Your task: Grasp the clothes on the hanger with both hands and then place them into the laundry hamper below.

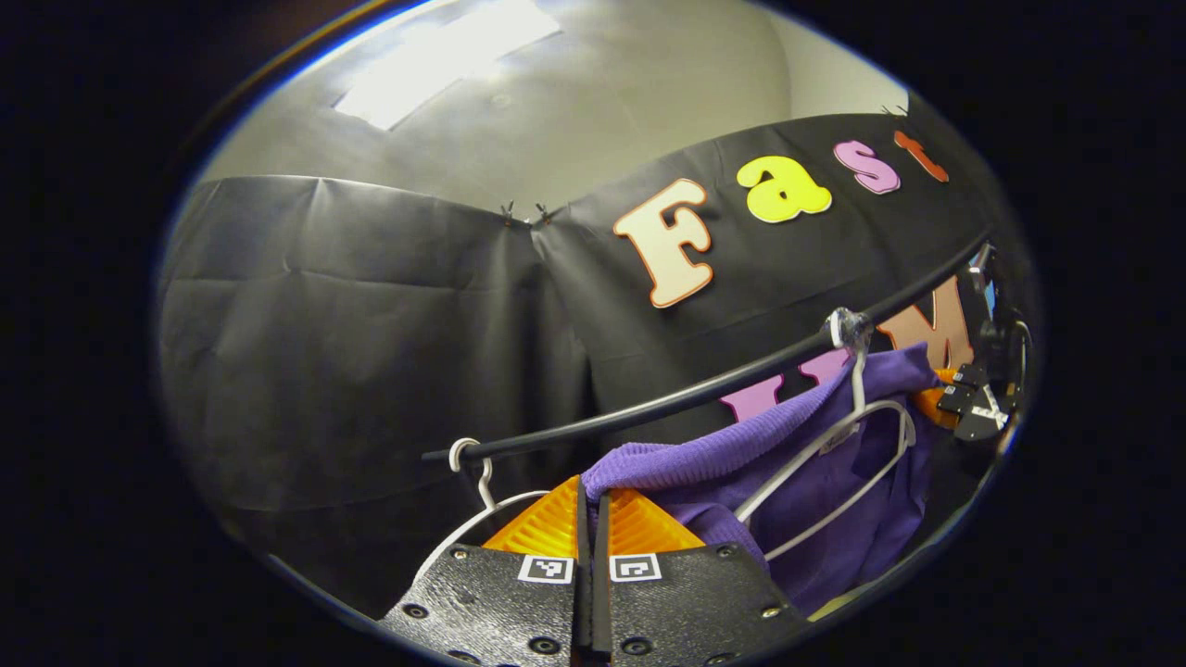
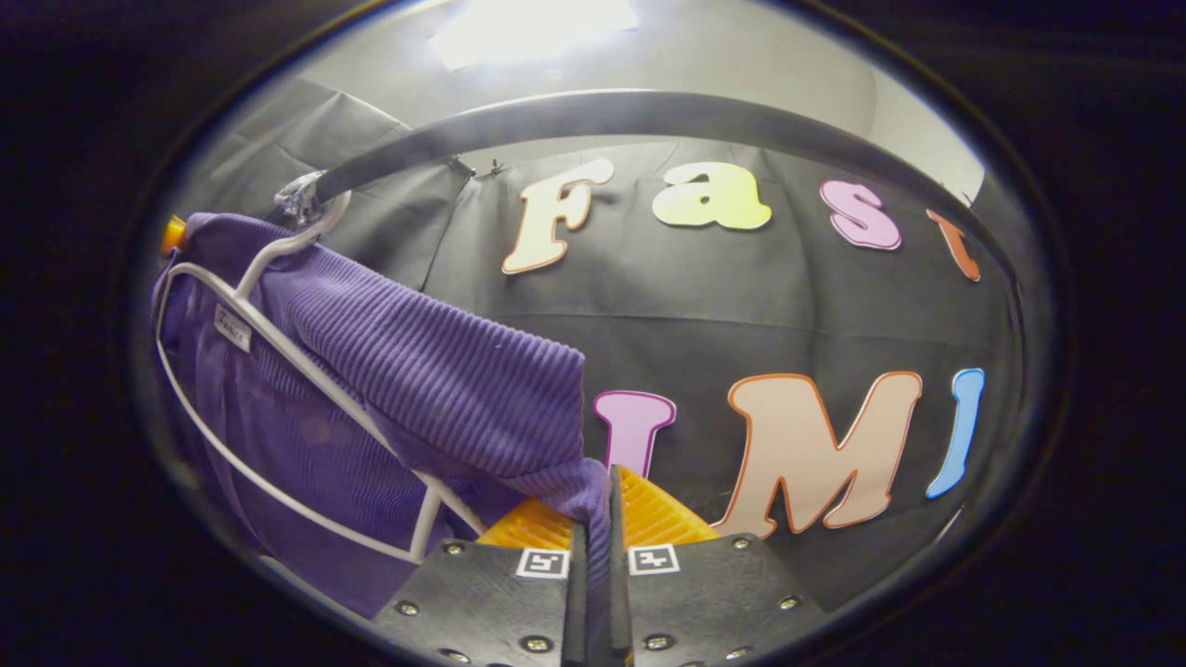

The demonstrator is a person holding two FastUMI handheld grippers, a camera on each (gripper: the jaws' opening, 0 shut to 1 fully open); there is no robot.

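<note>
A purple ribbed sweater hangs on a white wire hanger hooked over a black rail. My left gripper is shut, its tips pinching one edge of the knit. In the right gripper view the sweater drapes over the same hanger, just below the rail. My right gripper is shut on another fold, and purple fabric runs down between its fingers. From the left gripper view, the right gripper appears on the sweater's far side.
A second white hanger hangs bare near the rail's end, close to my left gripper. Black cloth walls stand behind the rail, with a pale ceiling and a light panel above.
</note>
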